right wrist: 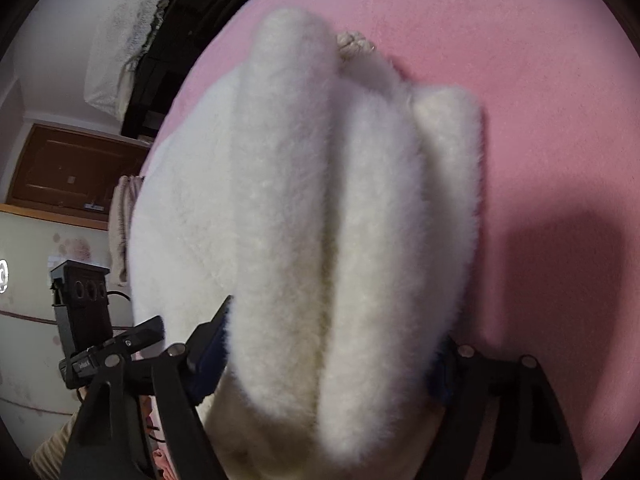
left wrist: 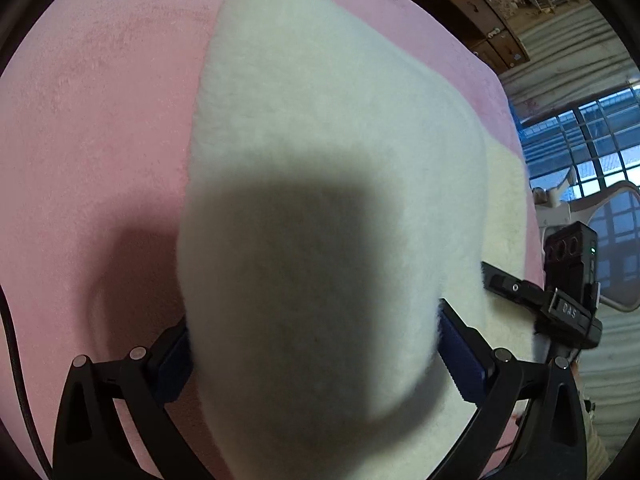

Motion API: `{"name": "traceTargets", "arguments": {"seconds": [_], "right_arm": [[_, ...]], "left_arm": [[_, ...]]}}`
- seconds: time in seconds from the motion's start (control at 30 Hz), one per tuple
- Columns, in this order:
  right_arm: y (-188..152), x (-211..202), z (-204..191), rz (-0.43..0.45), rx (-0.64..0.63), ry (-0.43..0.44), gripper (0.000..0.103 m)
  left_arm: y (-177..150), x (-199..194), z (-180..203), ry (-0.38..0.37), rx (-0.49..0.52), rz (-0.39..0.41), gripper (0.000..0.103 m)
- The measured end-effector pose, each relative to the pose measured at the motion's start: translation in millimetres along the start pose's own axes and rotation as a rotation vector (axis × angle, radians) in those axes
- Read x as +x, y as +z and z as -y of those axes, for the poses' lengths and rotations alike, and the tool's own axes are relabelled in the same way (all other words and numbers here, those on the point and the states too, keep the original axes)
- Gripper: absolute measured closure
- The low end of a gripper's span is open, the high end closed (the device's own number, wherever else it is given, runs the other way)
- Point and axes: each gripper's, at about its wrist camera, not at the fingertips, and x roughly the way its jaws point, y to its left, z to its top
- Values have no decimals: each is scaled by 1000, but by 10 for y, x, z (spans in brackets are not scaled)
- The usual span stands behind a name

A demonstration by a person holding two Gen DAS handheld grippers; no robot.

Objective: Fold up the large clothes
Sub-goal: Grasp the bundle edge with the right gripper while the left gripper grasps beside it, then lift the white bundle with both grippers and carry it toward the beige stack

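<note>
I can make out only "DAS" on a clip of the right gripper (left wrist: 520, 292), seen at 3 o'clock in my left view; other lettering is unreadable. My left gripper (left wrist: 312, 356) tilts steeply down, its fingers (left wrist: 460, 356) spread wide either side of the white fleece garment (left wrist: 320, 140); whether the pads press on it I cannot tell. The right fingers (right wrist: 208, 352) likewise flank its bunched folds. The garment lies on the pink surface (left wrist: 100, 120), stretching toward 12 o'clock
</note>
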Motion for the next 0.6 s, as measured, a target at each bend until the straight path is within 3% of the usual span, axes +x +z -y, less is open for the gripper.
{"name": "traceTargets", "arguments": {"seconds": [0.1,0.17,0.23,0.27,0.4,0.6], "right_arm": [[-37,6,-226,2,21,-101,32],[-64,-21,-398,5,15,-159,48],[-98,-67,-580,17,-11,-211,58],[-120,-97,-679,29,-26,-233,60],[-278,-285,-949,97,14,-234,63],[-781,-468,-1454,170,29,-174,64]], "left_arm": [[-66,28,24,25,-35,55,2],[-119,9,129,75,-20,94,11],[-147,-43,209,99,-19,113,25],[-151,-68,234,106,-13,115,27],[-158,-307,240,62,20,133,34],[-235,-1069,55,-2,138,190,36]]}}
